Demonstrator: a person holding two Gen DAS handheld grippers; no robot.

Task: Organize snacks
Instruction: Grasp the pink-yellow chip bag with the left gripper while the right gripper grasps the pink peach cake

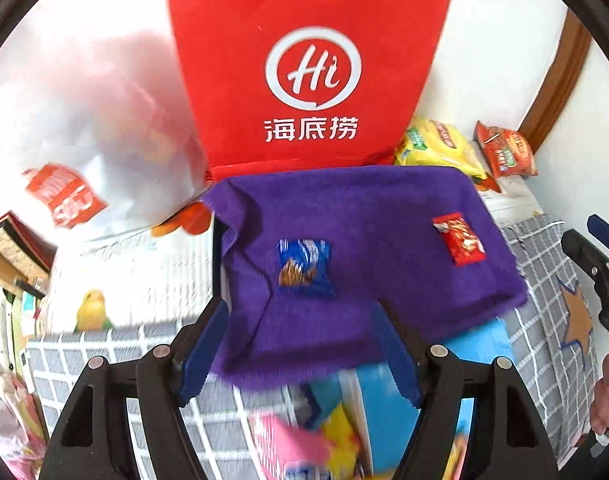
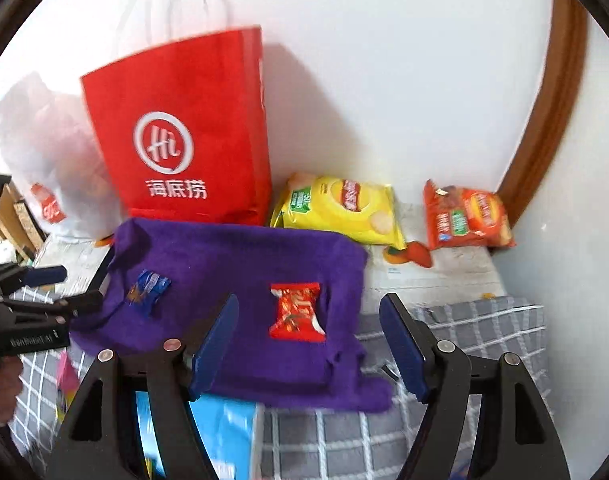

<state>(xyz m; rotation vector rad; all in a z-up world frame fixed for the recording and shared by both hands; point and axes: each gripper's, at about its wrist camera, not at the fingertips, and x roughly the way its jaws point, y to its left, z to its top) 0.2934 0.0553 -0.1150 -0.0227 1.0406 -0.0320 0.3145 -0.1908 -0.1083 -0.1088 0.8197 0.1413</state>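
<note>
A purple cloth (image 1: 344, 208) lies draped over a raised surface. On it rest a small blue snack packet (image 1: 304, 266) and a small red snack packet (image 1: 460, 242). My left gripper (image 1: 300, 306) hovers open just short of the blue packet (image 2: 148, 286), nothing between its pads. My right gripper (image 2: 311, 300) hangs open over the red packet (image 2: 296, 312), not touching it. Each gripper also shows in the other's view: the right gripper (image 1: 596, 260) at the right edge, the left gripper (image 2: 44, 292) at the left edge.
A red paper bag (image 2: 180, 140) stands against the white wall behind the cloth, a white plastic bag (image 1: 84, 120) to its left. A yellow chip bag (image 2: 340, 208) and an orange chip bag (image 2: 468, 216) lie at the back right. A light blue box (image 2: 224, 420) sits on the grey checked cover (image 2: 464, 328).
</note>
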